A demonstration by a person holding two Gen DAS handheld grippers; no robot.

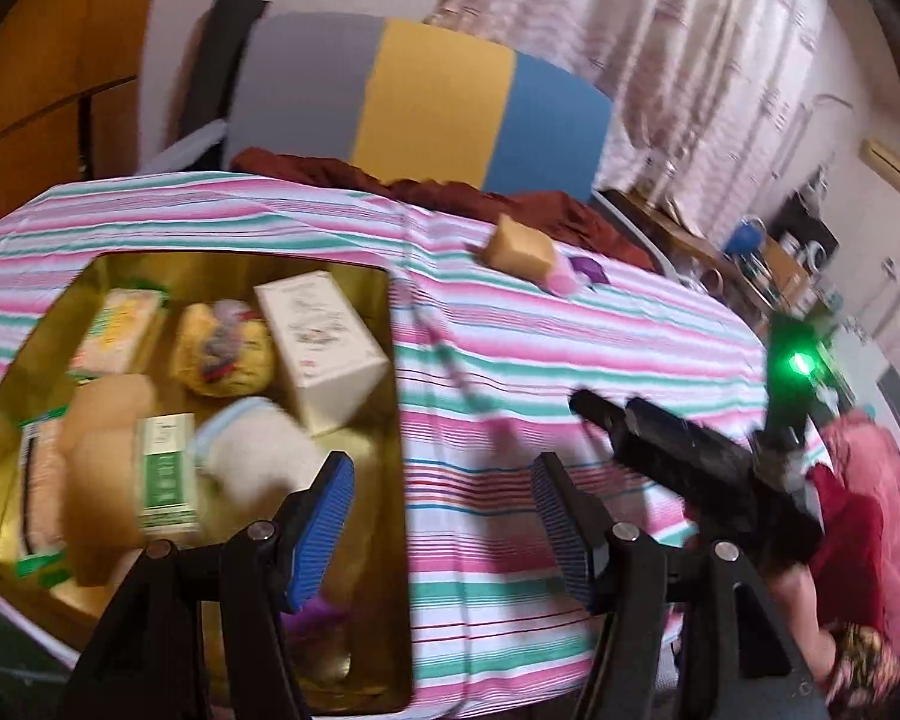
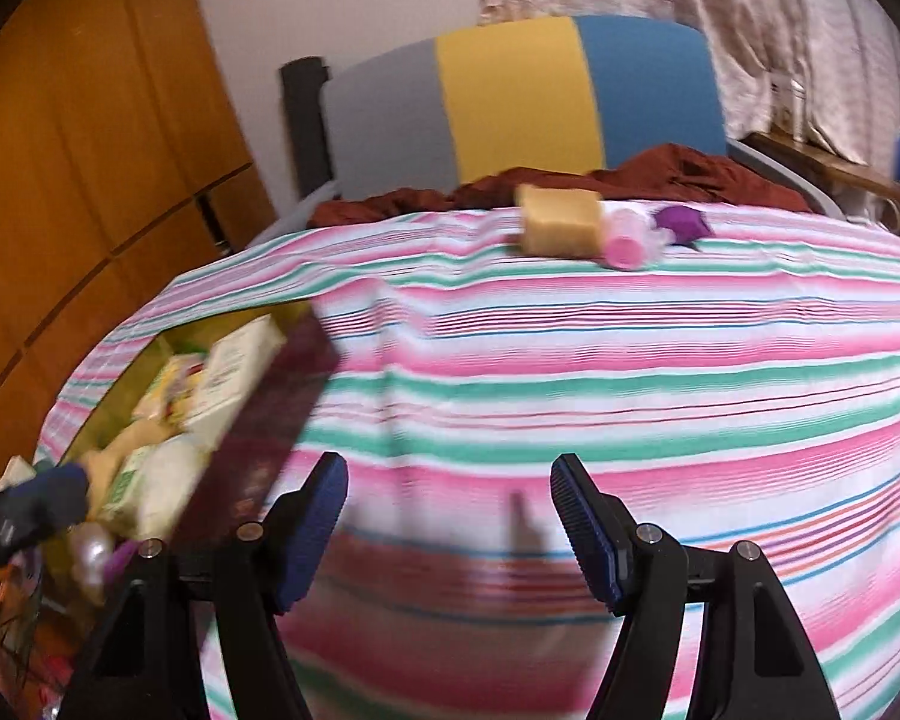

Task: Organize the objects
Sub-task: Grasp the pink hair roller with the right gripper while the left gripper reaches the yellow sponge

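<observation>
Both the left gripper [image 1: 441,516] and right gripper [image 2: 450,531] are hovering with jaws wide and nothing between them. The gold box [image 1: 390,480] is sitting filled at the striped bench's [image 2: 630,360] left, while a yellow sponge [image 2: 561,221] is lying at the far edge.

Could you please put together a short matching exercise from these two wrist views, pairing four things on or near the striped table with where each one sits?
Things:
1. white carton
2. yellow sponge block
3. dark red cloth
4. purple object

Places:
A. heaped beyond the table's far edge, before the striped chair back
B. inside the gold-lined box
C. on the striped tablecloth, the rightmost of the far cluster in the right wrist view
D. on the tablecloth, left of the pink-capped item

Pairs: 1-B, 2-D, 3-A, 4-C
</observation>
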